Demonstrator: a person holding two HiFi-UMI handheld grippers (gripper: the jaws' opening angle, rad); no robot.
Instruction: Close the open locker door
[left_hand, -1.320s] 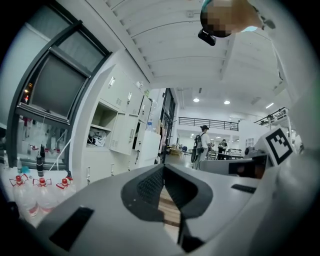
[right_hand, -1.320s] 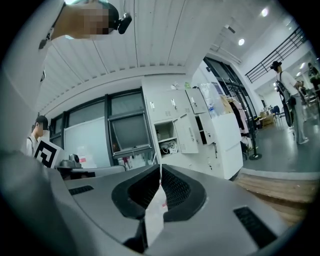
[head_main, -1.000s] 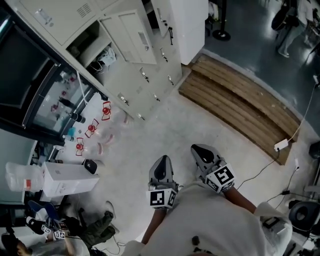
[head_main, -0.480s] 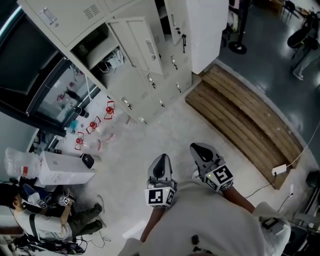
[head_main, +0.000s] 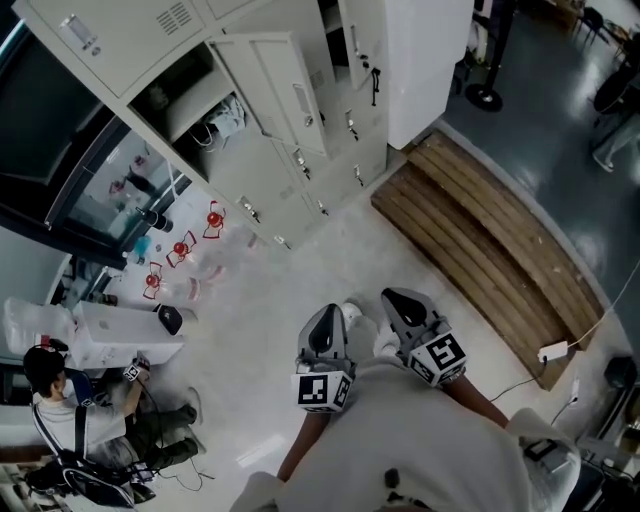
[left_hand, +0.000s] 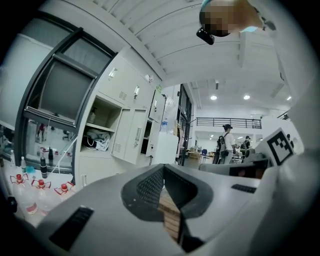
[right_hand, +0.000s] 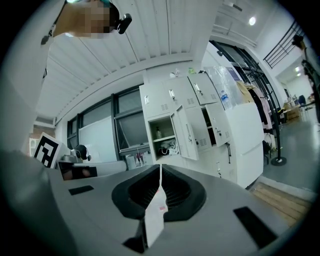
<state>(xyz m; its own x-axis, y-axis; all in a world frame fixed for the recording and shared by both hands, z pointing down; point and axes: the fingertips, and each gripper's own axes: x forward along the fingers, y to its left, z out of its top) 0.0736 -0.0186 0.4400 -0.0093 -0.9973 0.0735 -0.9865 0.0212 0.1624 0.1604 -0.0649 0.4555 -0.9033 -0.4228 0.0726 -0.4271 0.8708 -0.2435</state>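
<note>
A big workshop-like hall: a bank of pale grey metal lockers (one door swung open) stands on a pale smooth floor, beside a slatted brown wooden platform; a black mezzanine railing runs beyond.

**Locker door**: one. Pale grey sheet metal, a tall plain panel with a slim vertical handle and small vent slots on its outer face.
- State: open, unlatched and upright. It is swung well out from the front of the bank of lockers and stands at a wide angle to it.
- Hinge: on the right edge of its compartment, facing the bank.

**Compartment**: in the bank's left end column, directly under the top row of closed doors. The interior is exposed, with a shelf across it. The neighbouring doors in the bank lie flush.
</note>
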